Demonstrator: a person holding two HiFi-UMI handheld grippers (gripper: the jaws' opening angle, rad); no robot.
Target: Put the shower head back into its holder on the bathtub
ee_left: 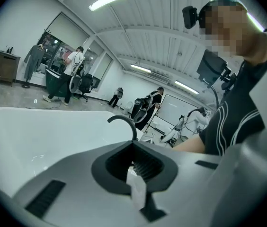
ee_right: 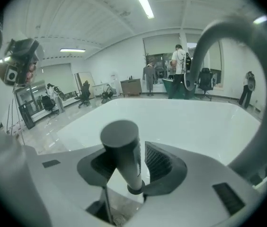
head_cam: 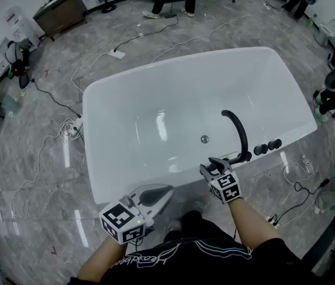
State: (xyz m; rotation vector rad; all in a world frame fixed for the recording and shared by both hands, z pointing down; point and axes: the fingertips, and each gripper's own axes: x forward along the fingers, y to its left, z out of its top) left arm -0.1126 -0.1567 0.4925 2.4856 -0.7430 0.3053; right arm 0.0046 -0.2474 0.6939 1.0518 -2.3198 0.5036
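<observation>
While I watch from the head view, the left gripper (head_cam: 167, 190) hangs over the bathtub's (head_cam: 155, 100) near rim. Its own view shows its jaws pressed together. In the right gripper view, the right gripper's (ee_right: 140, 167) jaws stand spread around the upright shower head (ee_right: 123, 148) on that rim, beside the spout (ee_right: 247, 79).

Black short-sleeved shirt (head_cam: 182, 255), white stripes; grey left gripper (head_cam: 166, 192) and right gripper (head_cam: 216, 163) (a black-and-white marker cube (head_cam: 122, 221) on each)

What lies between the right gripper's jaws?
The shower head's dark, upright handle stands between the right gripper's open jaws, with a gap showing beside it. The right gripper view shows this.
</observation>
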